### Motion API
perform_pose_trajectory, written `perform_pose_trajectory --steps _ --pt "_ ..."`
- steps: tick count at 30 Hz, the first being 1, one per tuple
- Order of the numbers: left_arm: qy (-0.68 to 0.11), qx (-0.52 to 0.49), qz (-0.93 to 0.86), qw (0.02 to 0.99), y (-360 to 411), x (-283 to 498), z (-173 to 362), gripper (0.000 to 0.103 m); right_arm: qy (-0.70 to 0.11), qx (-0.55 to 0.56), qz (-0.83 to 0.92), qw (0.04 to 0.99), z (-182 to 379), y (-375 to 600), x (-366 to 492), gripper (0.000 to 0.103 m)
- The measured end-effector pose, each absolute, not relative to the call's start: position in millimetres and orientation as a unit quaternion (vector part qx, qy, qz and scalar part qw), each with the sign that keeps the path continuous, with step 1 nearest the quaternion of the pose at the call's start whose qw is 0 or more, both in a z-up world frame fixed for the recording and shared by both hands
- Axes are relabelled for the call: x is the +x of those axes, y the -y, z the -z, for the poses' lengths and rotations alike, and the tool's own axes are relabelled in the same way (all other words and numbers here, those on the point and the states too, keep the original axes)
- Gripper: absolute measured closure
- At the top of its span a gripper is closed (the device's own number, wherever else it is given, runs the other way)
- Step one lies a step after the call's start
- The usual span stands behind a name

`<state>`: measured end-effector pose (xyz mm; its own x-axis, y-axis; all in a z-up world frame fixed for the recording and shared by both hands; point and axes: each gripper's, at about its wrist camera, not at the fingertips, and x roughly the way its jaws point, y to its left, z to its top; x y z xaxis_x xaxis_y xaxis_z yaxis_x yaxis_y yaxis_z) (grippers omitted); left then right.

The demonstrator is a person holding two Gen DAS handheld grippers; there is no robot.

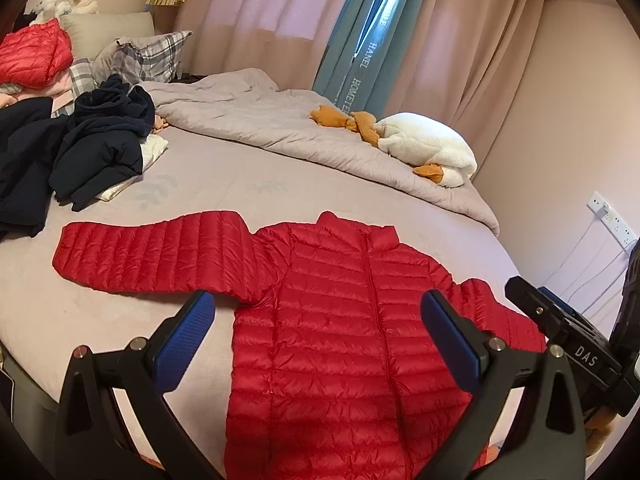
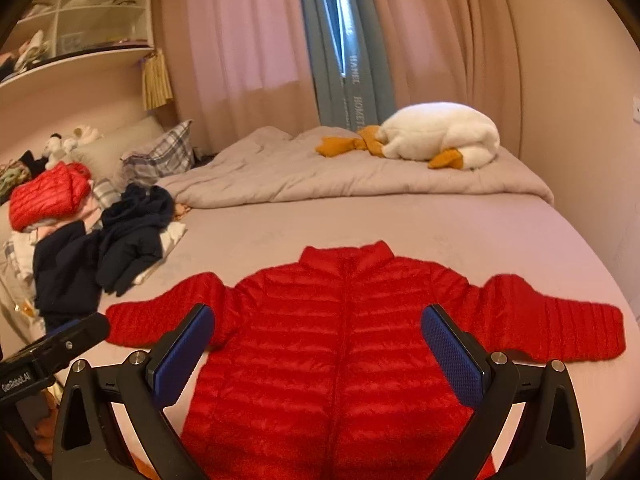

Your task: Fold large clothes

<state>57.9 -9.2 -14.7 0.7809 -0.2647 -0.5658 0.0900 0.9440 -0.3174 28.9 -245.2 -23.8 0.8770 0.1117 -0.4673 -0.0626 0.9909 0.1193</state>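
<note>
A red quilted down jacket (image 1: 344, 320) lies flat and front up on the grey bed (image 1: 248, 184), zipped, collar away from me, both sleeves spread out sideways. It also shows in the right wrist view (image 2: 340, 344). My left gripper (image 1: 318, 312) is open and empty, held above the jacket's body near the hem. My right gripper (image 2: 318, 324) is open and empty, also above the jacket's body. The right gripper's body (image 1: 568, 336) shows at the right edge of the left wrist view.
A pile of dark navy clothes (image 1: 92, 140) and a folded red jacket (image 1: 32, 54) lie at the left of the bed. A bunched grey duvet (image 1: 280, 120) and a white plush goose (image 1: 424, 148) lie at the far side. Curtains (image 1: 280, 20) hang behind.
</note>
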Motion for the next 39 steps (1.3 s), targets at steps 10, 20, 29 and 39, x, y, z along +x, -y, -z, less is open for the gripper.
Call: perform_pose_trajectory --steps 10,20,29,39 --pt "-0.351 -0.138 0.097 0.921 19 78 30 0.0 -0.263 0.079 -0.018 0.961 33 272 35 0.001" --pt "-0.363 -0.141 0.091 0.917 17 86 38 0.0 -0.272 0.083 0.006 0.959 37 287 41 0.001" --pt "-0.358 -0.111 0.088 0.923 29 88 42 0.0 -0.268 0.095 0.01 0.959 40 300 38 0.001" --pt "-0.385 -0.092 0.101 0.913 45 94 57 0.0 -0.272 0.103 0.031 0.956 45 310 33 0.001"
